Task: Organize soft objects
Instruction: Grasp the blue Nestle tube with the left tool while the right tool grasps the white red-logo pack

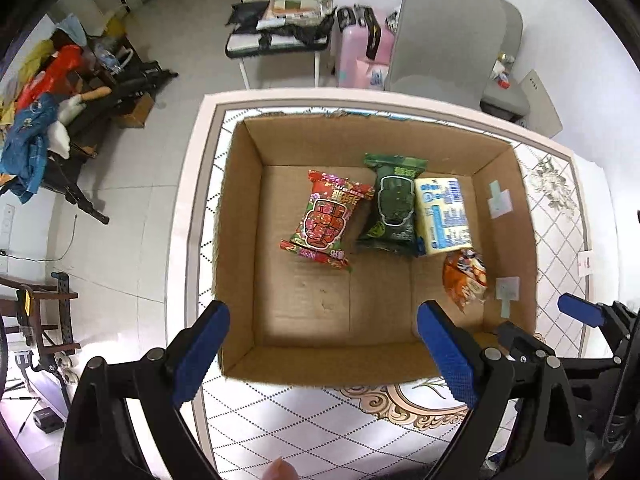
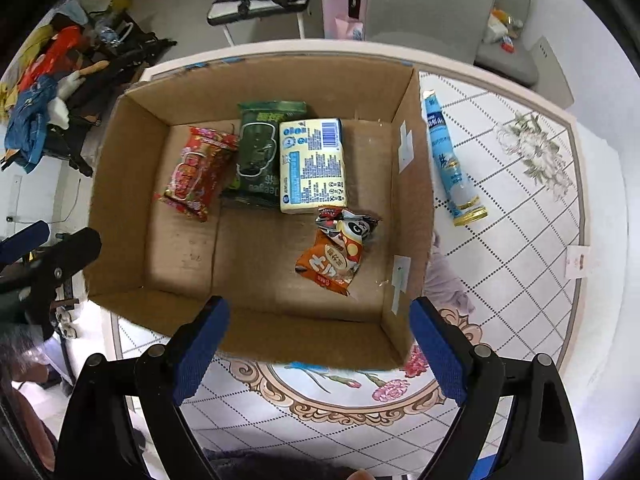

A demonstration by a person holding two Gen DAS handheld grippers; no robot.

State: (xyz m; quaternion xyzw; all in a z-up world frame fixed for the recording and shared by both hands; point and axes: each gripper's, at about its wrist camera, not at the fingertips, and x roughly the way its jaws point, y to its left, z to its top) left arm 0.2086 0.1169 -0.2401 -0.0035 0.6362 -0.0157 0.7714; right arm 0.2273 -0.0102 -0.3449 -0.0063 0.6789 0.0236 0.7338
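Note:
An open cardboard box (image 1: 244, 208) (image 2: 132, 184) stands on the table. Inside lie a red packet (image 1: 326, 220) (image 2: 198, 172), a green packet (image 1: 392, 204) (image 2: 258, 156), a pale yellow pack with blue print (image 1: 442, 216) (image 2: 314, 166) and an orange snack bag (image 1: 466, 278) (image 2: 336, 258). A light blue tube-shaped pack (image 2: 450, 160) lies on the table right of the box. My left gripper (image 1: 323, 354) is open and empty above the box's near edge. My right gripper (image 2: 320, 350) is open and empty above the near right corner.
The table wears a patterned cloth (image 2: 520, 240). A grey chair (image 1: 452, 36) stands behind it, with a pink case (image 1: 360, 52) and a small cluttered table (image 1: 276, 36). Clothes and stands (image 1: 48, 120) fill the floor at left. A small card (image 2: 578, 262) lies at the table's right edge.

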